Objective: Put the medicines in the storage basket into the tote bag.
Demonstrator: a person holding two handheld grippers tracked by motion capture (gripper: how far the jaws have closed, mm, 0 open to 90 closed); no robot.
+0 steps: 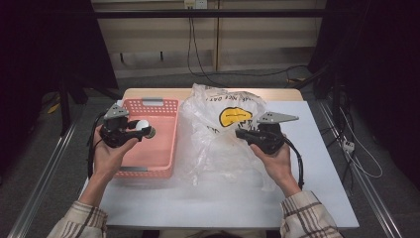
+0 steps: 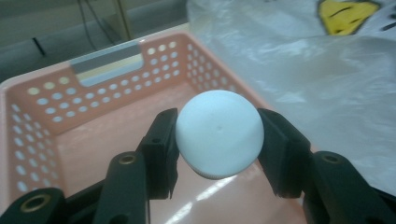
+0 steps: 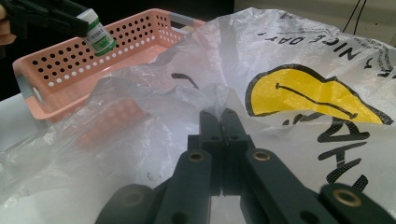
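Bottle, white-capped with a green label, sits clamped in your left gripper above the pink basket, cap toward the camera, long axis along the jaws. Your right gripper pinches the plastic bag beside the basket.

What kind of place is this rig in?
Probably a lab or workshop recording bench: a plain white table set in metal floor rails, loose cables trailing across the floor to a wall socket, dark curtains at both sides.
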